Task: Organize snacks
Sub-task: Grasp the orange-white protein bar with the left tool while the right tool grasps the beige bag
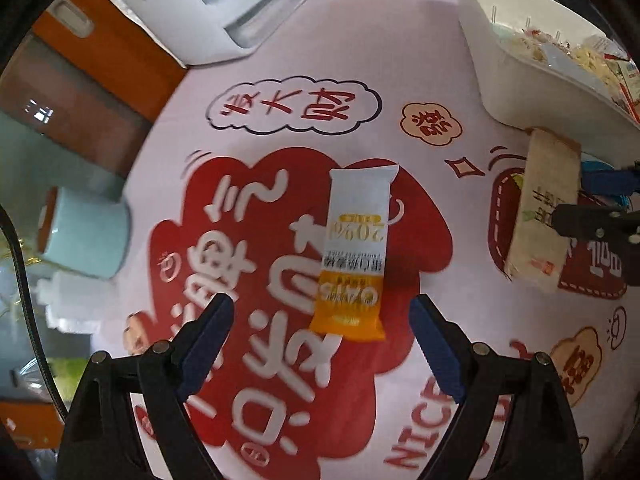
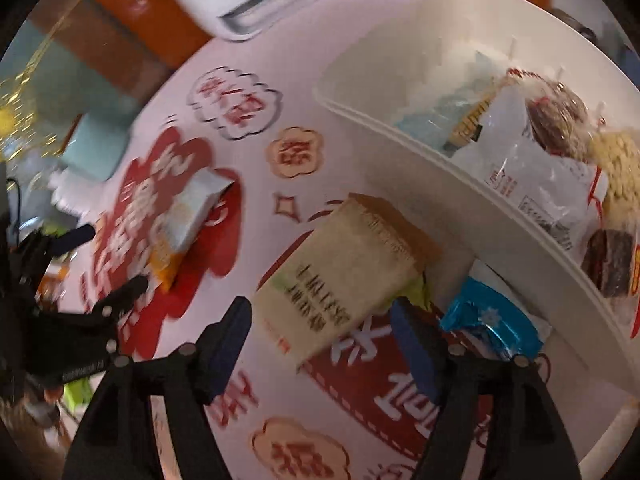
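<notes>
A white and orange snack bar (image 1: 354,252) lies on the red and white printed tablecloth; it also shows in the right wrist view (image 2: 182,224). My left gripper (image 1: 322,344) is open just in front of it, jaws on either side of its near end. A beige snack packet (image 2: 340,276) lies beside the white bin (image 2: 432,184), which holds several snacks. My right gripper (image 2: 320,340) is open around the packet's near end. The packet also shows in the left wrist view (image 1: 546,210). A blue wrapped snack (image 2: 488,324) lies against the bin.
A white appliance (image 1: 208,4) stands at the far edge of the table. A light blue mug (image 1: 86,234) and a white bottle (image 1: 68,300) stand at the left. The bin (image 1: 532,80) takes up the far right.
</notes>
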Demonstrator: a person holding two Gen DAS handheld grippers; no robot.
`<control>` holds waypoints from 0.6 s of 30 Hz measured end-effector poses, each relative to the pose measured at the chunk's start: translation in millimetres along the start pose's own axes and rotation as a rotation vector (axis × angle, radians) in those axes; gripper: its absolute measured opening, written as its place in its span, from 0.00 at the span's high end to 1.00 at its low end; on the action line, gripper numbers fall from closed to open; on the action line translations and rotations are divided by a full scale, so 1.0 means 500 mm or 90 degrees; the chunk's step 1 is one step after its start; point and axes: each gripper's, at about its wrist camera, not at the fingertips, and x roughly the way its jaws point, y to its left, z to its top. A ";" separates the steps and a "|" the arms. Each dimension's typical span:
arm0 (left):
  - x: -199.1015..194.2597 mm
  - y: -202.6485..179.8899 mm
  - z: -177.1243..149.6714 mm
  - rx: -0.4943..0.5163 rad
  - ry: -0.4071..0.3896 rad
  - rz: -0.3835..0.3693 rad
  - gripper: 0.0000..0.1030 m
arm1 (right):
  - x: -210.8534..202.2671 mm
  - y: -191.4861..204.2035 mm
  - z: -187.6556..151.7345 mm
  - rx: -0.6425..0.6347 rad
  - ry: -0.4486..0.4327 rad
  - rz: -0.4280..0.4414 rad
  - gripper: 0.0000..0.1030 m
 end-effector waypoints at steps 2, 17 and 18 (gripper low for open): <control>0.020 0.006 0.008 -0.008 -0.003 -0.013 0.14 | 0.013 -0.004 0.002 0.020 -0.011 -0.024 0.26; 0.095 0.026 0.015 -0.092 0.003 -0.099 0.60 | 0.026 0.048 0.003 -0.070 -0.099 -0.114 0.65; 0.093 0.024 0.011 -0.095 0.004 -0.090 0.61 | 0.026 0.046 0.006 -0.070 -0.092 -0.100 0.71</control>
